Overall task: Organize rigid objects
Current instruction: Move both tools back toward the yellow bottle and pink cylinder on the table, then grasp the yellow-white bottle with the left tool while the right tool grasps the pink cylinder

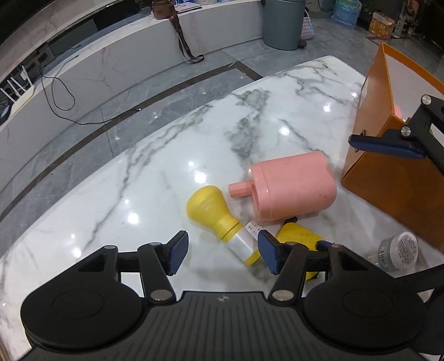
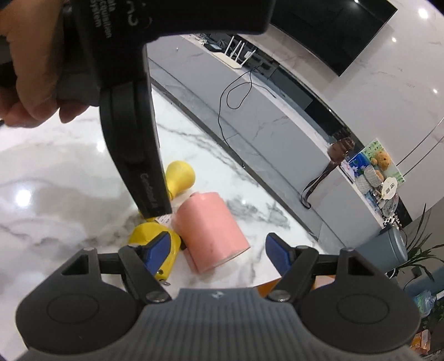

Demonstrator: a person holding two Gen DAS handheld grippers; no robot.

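A pink cylinder-shaped container (image 1: 294, 186) lies on its side on the marble table (image 1: 166, 155). A yellow bulb-headed bottle with a clear body (image 1: 216, 213) lies just in front of it, and a second yellow object (image 1: 299, 236) lies to its right. My left gripper (image 1: 222, 250) is open, its jaws on either side of the bottle's clear end, not touching it. My right gripper (image 2: 219, 250) is open above the pink container (image 2: 211, 230), with the yellow object (image 2: 155, 236) at its left finger. An orange box (image 1: 388, 155) stands at the right.
A small clear jar with a printed lid (image 1: 399, 250) lies in front of the orange box. The table's far edge (image 1: 194, 105) curves over a grey tiled floor. A grey bin (image 1: 283, 22) and a low marble bench (image 1: 111, 61) stand beyond.
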